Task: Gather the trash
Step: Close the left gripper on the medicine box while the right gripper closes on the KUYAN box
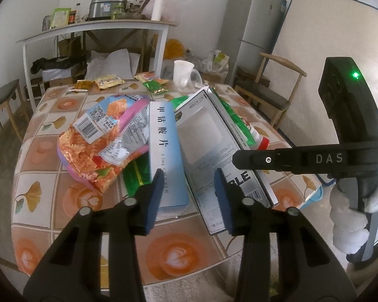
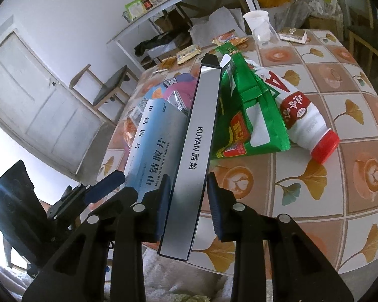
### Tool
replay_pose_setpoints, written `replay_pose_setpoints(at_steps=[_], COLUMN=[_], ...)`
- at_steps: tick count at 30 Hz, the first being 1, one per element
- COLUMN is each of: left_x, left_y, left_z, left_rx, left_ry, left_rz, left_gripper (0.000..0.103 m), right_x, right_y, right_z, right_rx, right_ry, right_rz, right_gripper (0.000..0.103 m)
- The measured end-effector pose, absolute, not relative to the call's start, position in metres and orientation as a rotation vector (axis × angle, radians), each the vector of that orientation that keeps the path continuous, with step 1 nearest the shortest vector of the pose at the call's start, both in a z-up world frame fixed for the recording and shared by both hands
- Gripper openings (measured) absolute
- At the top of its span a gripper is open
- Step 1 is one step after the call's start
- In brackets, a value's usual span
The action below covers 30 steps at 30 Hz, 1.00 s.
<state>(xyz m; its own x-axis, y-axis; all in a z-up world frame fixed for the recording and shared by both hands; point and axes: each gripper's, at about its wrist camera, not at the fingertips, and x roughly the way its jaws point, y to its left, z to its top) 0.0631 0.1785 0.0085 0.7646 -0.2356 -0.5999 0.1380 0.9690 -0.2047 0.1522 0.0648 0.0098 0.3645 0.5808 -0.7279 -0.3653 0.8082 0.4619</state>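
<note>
Trash piled near table [image 1: 37, 130] edge, not cleared. Left gripper [image 1: 186, 198] clamps blue box [image 1: 163, 151]. Right gripper [image 2: 189, 201] straddles silver box [image 2: 196, 138], grip unclear. Wrappers [image 1: 108, 80], cup [image 1: 182, 71] left far back.

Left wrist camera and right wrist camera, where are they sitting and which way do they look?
Left wrist: on the left gripper, looking down its fingers over the littered table; a white-gloved hand shows at right.
Right wrist: on the right gripper, looking down its fingers, which grip the silver box.
Both see the blue box, silver box and paper cup.
</note>
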Motion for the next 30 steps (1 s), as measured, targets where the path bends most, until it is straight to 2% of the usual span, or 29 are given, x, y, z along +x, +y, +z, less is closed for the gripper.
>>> replay_pose_setpoints(at_steps=[5, 8, 12, 14, 16, 18, 21, 30], left_x=[0.064, 0.064, 0.064, 0.065, 0.066, 0.067, 0.069, 0.069], left_y=[0.185, 0.188, 0.188, 0.188, 0.189, 0.191, 0.193, 0.199], left_z=[0.009, 0.009, 0.011, 0.011, 0.011, 0.012, 0.012, 0.012], left_rx=[-0.181, -0.198, -0.199, -0.201, -0.205, -0.213, -0.222, -0.283], left_ry=[0.677, 0.681, 0.689, 0.691, 0.692, 0.689, 0.684, 0.671], left_rz=[-0.201, -0.203, -0.203, -0.199, -0.196, -0.193, -0.187, -0.236], left_gripper=[0.023, 0.021, 0.021, 0.021, 0.024, 0.033, 0.039, 0.046], right_x=[0.154, 0.157, 0.16, 0.16, 0.161, 0.161, 0.16, 0.16], right_y=[0.072, 0.074, 0.076, 0.077, 0.077, 0.078, 0.081, 0.083], right_z=[0.008, 0.007, 0.002, 0.001, 0.001, 0.001, 0.001, -0.001], right_rx=[0.233, 0.237, 0.256, 0.26, 0.264, 0.264, 0.252, 0.244], right_ry=[1.039, 1.049, 1.07, 1.071, 1.072, 1.075, 1.075, 1.083], right_rz=[0.617, 0.619, 0.617, 0.619, 0.621, 0.624, 0.621, 0.606], right_gripper=[0.03, 0.031, 0.04, 0.04, 0.04, 0.04, 0.04, 0.04])
